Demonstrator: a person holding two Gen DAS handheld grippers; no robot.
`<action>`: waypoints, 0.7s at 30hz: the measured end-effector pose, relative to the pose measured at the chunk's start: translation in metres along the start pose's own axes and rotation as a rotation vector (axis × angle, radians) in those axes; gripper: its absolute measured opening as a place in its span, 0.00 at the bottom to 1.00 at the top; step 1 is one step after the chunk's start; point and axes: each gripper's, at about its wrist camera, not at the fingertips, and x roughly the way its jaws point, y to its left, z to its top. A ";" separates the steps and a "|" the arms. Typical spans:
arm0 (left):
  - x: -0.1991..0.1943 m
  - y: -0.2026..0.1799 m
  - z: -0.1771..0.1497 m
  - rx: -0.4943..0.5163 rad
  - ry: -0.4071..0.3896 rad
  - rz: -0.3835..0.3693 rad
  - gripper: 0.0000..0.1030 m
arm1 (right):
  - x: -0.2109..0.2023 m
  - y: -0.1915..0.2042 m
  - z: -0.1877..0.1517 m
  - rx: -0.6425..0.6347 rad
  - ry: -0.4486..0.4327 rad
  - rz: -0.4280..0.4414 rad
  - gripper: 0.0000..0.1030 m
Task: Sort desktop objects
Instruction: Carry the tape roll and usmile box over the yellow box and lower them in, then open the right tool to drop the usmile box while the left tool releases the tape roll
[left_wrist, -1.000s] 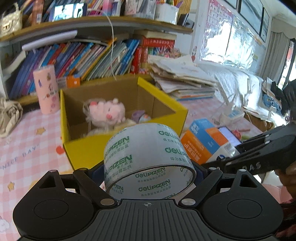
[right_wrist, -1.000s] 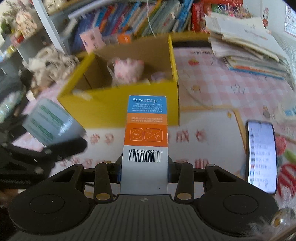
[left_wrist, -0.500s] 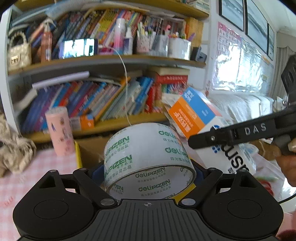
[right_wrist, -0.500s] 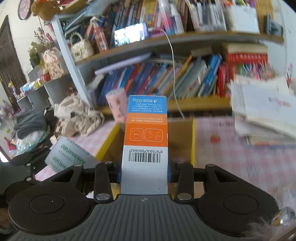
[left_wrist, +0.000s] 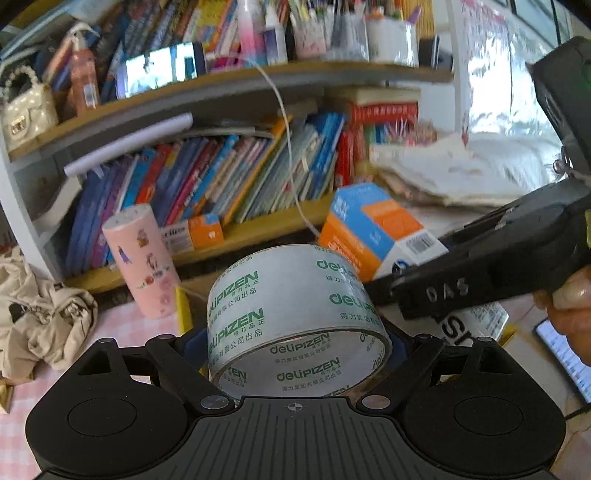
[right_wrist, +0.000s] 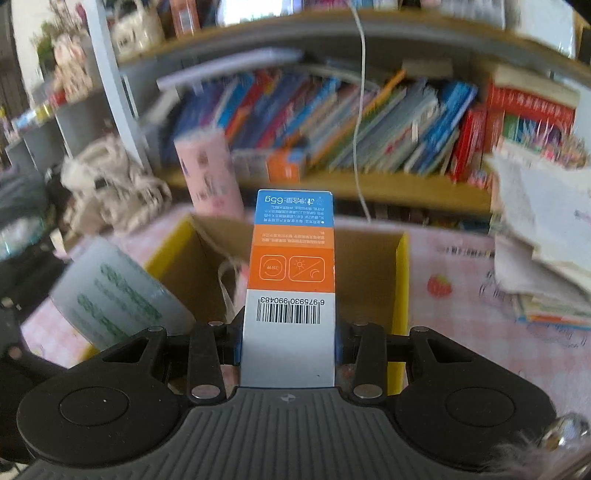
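**Here, both grippers carry their loads at the yellow box**

Here the left gripper (left_wrist: 295, 354) has its jaws spread wide and closed on a roll of clear tape (left_wrist: 291, 317) printed with green lettering; the roll lies on its side between the pads, its open core facing the camera. The right gripper (right_wrist: 290, 332) has its jaws drawn close together on a narrow blue, orange and white carton (right_wrist: 291, 280), held lengthwise with the barcode end nearest the camera.

In the right wrist view the carton sticks out over the open yellow box (right_wrist: 400, 280), whose brown inside walls show on both sides of it. The tape roll hangs at the box's left front corner, beside the carton and apart from it. In the left wrist view the right gripper and its carton cross just right of the roll, hiding most of the box; only a yellow strip shows left of the roll.

Just behind the box's left rear corner stands a pink cylinder (left_wrist: 138, 260) with small pictures on it. Left of the box lies a crumpled beige cloth bag (left_wrist: 40, 314). Behind the box runs a bookshelf (right_wrist: 332, 122) packed with leaning books, and a white cable (right_wrist: 356, 110) drops from the upper shelf toward the box's back wall. Right of the box, a stack of papers (right_wrist: 539, 229) rests on the pink checked tablecloth (right_wrist: 461, 314). A lit phone screen (left_wrist: 565, 354) shows at the right edge of the left wrist view, beneath the hand (left_wrist: 570, 314) holding the right gripper.
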 end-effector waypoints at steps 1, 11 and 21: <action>0.005 0.000 -0.002 0.003 0.015 0.000 0.88 | 0.006 -0.001 -0.002 -0.006 0.018 -0.006 0.37; 0.031 0.002 -0.018 0.017 0.109 -0.036 0.88 | 0.032 -0.002 -0.015 -0.054 0.095 -0.020 0.37; 0.034 0.005 -0.028 -0.020 0.140 -0.043 0.89 | 0.040 0.005 -0.016 -0.074 0.116 -0.007 0.39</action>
